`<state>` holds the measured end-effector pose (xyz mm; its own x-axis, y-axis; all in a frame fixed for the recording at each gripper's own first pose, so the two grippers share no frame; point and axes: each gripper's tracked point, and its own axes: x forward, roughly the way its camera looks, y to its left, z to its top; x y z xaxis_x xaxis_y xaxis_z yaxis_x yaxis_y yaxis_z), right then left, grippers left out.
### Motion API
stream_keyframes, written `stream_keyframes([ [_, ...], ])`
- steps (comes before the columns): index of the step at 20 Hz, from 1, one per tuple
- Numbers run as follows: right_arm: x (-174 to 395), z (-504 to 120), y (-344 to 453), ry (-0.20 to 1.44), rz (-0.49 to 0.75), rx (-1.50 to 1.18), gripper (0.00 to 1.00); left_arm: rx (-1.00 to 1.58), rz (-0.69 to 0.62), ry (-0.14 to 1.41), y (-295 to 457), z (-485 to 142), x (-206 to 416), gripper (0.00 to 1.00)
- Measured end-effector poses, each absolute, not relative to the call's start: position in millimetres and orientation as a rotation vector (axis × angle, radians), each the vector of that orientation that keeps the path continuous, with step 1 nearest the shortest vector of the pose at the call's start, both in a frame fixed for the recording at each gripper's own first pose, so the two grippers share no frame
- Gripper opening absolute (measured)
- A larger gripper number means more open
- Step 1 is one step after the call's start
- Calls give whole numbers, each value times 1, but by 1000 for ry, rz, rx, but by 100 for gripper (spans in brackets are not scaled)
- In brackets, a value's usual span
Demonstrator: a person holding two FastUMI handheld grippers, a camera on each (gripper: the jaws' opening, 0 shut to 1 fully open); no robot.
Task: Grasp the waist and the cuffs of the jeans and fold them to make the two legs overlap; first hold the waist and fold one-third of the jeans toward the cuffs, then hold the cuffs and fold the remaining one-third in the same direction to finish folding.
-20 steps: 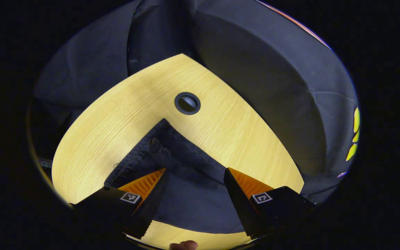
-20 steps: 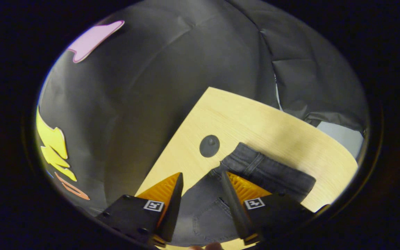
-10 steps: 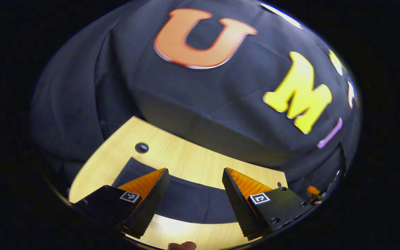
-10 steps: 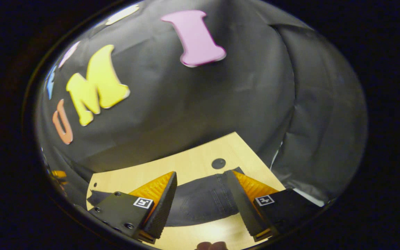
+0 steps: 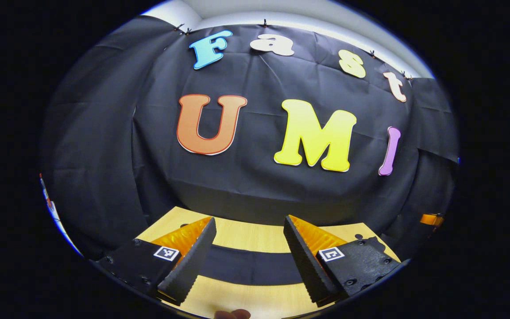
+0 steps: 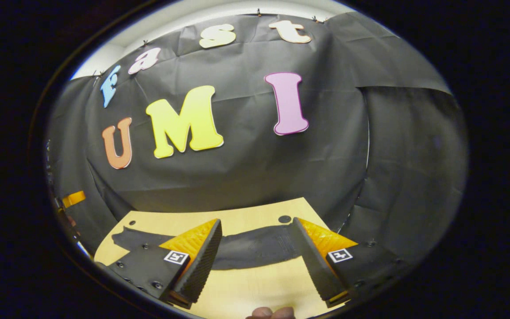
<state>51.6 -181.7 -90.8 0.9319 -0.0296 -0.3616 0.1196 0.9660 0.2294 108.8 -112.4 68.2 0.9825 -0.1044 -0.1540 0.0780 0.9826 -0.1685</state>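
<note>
The dark jeans [image 6: 250, 250] lie flat as one long strip across the wooden table [image 6: 246, 283], with the waist end at the right near a round grommet [image 6: 284, 219]. In the left gripper view the jeans [image 5: 246, 266] run as a dark band across the table [image 5: 246, 237] beyond the fingers. My left gripper [image 5: 249, 221] is open and holds nothing. It hangs above the near table edge, short of the cloth. My right gripper [image 6: 257, 220] is likewise open and empty, back from the jeans. Both point level toward the booth wall.
The black cloth wall rises right behind the table's far edge. A small hole [image 6: 130, 223] marks the table's far left corner. An orange item [image 5: 430, 219] sits at the booth's right side. A person's fingertip [image 6: 270, 313] shows at the bottom edge.
Both grippers have drawn back and tilted up from close over the jeans' ends to face the wall. The jeans stay flat on the table. Both stay open.
</note>
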Motion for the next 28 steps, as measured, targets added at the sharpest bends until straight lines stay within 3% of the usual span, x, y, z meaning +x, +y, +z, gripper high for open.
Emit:
stream_keyframes([
  [1, 48, -93, -182, 353, -88, 244, 93, -177, -96, 162, -119, 67, 104, 98],
  [2, 44, -99, -188, 350, -99, 238, 98, -185, -101, 166, -126, 65, 100, 98],
  [5, 46, -127, -207, 395, -138, 267, 98, -204, -115, 193, -142, 57, 103, 99],
  [6, 50, -139, -216, 408, -156, 287, 93, -201, -115, 195, -146, 58, 104, 98],
  [8, 60, -166, -234, 428, -188, 306, 98, -188, -123, 205, -154, 63, 104, 98],
  [9, 67, -181, -241, 441, -196, 310, 93, -178, -127, 208, -159, 64, 104, 98],
  [10, 75, -196, -249, 455, -206, 321, 98, -162, -128, 215, -163, 67, 104, 98],
  [12, 97, -228, -264, 482, -225, 369, 93, -142, -122, 227, -169, 71, 103, 98],
  [13, 107, -241, -269, 488, -231, 391, 98, -143, -121, 233, -172, 73, 100, 98],
  [14, 121, -255, -271, 496, -236, 405, 93, -145, -114, 243, -174, 73, 98, 98],
  [15, 134, -267, -273, 509, -235, 418, 98, -144, -103, 250, -174, 72, 97, 98],
  [16, 144, -279, -276, 520, -231, 432, 93, -142, -91, 261, -174, 71, 96, 98],
  [17, 154, -289, -278, 529, -222, 436, 98, -135, -79, 271, -174, 68, 94, 98],
  [19, 170, -315, -286, 552, -206, 422, 93, -120, -52, 289, -171, 65, 89, 99],
  [21, 191, -341, -295, 583, -215, 419, 98, -115, -32, 300, -169, 65, 82, 99],
  [22, 200, -352, -300, 591, -228, 426, 93, -101, -20, 307, -166, 63, 78, 98],
  [25, 208, -380, -311, 624, -256, 471, 93, -90, 12, 317, -154, 61, 75, 98],
  [26, 208, -392, -313, 644, -262, 481, 98, -100, 20, 322, -153, 60, 75, 98],
  [28, 208, -411, -307, 693, -253, 499, 93, -113, 31, 327, -150, 58, 72, 98],
])
